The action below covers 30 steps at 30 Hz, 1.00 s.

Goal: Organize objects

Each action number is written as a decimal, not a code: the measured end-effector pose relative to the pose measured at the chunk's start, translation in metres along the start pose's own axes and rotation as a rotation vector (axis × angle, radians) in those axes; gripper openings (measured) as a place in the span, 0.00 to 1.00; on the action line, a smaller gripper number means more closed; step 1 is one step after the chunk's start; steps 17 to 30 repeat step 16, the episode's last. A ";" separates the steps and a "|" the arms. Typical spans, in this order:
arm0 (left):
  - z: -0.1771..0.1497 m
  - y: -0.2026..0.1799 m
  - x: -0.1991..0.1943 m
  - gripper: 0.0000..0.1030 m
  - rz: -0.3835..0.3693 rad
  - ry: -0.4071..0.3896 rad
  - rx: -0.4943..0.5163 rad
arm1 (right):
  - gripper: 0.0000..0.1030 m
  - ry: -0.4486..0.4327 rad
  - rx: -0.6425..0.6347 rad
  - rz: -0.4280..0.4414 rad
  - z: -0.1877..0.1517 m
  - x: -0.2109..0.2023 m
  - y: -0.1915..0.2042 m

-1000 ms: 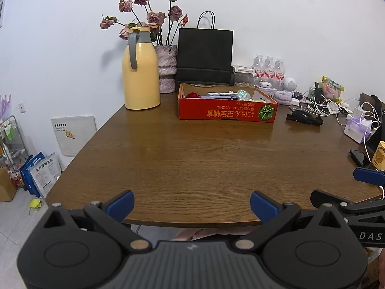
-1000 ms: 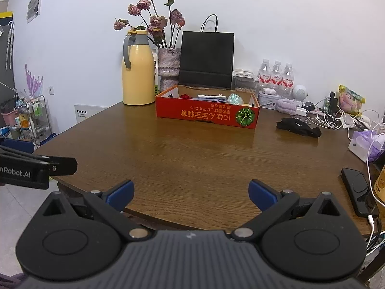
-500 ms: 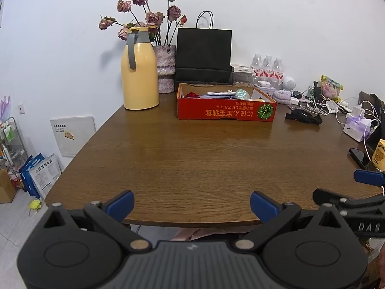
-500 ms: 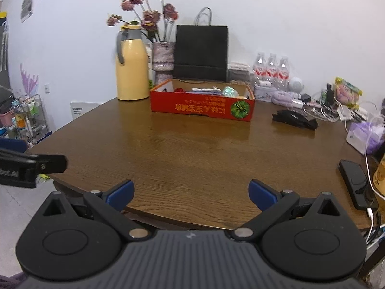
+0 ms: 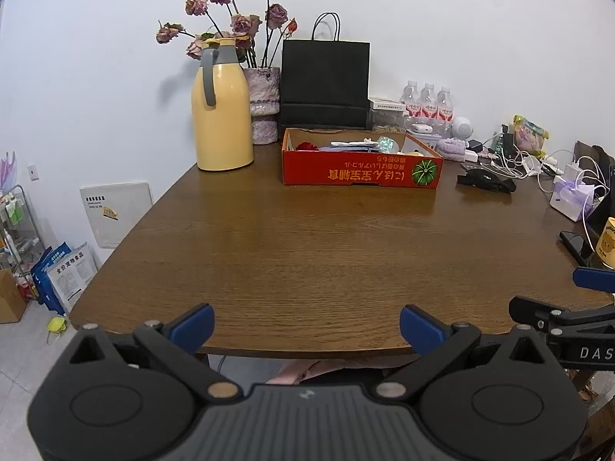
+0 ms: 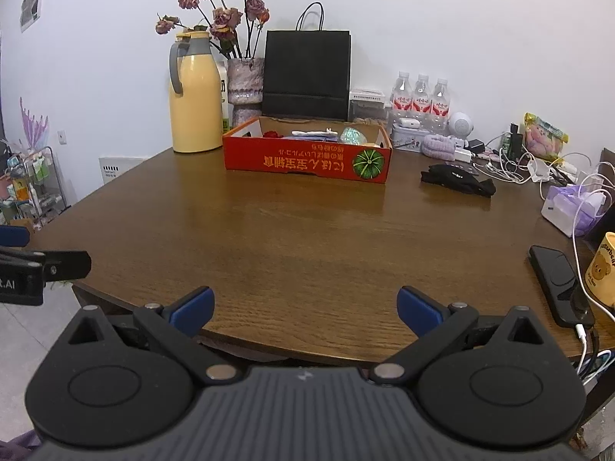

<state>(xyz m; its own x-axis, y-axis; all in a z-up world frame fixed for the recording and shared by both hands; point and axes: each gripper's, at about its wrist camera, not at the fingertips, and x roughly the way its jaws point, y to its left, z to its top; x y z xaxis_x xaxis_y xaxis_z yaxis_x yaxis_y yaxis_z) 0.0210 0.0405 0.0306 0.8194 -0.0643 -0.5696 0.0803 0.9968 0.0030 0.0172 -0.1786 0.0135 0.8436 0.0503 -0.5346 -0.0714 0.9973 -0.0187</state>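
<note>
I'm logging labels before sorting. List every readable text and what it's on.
"DAS", cut off: right gripper body.
".AI", cut off: left gripper body.
Red box: yellow characters, upside down, unreadable.
Yellow cup, water bottles, floor bags: print too small.

Ahead of your left gripper (image 5: 306,324) the table (image 5: 307,253) lies bare; box (image 5: 361,174) and jug (image 5: 222,115) block beyond.

table (image 5: 307,253): brown wood, fills mid frame
thermos (image 5: 222,109): yellow, grey handle, upper left, upright
vase (image 5: 263,105): dried roses, just right of thermos
paper bag (image 5: 324,80): black, top centre, against wall
water bottles (image 5: 428,109): three, upper right
phone (image 6: 557,282): black, right edge, cable plugged in
</note>
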 end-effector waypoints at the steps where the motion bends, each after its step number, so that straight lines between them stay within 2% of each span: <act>1: 0.000 0.000 0.001 1.00 -0.002 0.003 -0.001 | 1.00 0.002 0.004 0.002 0.000 0.000 0.000; 5: -0.003 0.001 0.008 1.00 -0.007 0.026 -0.011 | 1.00 0.048 0.038 0.005 -0.002 0.006 -0.001; 11: -0.005 -0.001 0.010 1.00 -0.003 0.018 0.008 | 1.00 0.110 0.075 -0.017 -0.004 0.012 -0.006; 16: -0.008 -0.001 0.024 1.00 -0.003 0.019 0.019 | 1.00 0.123 0.103 -0.003 -0.010 0.020 -0.009; 30: -0.008 -0.001 0.024 1.00 -0.003 0.019 0.019 | 1.00 0.123 0.103 -0.003 -0.010 0.020 -0.009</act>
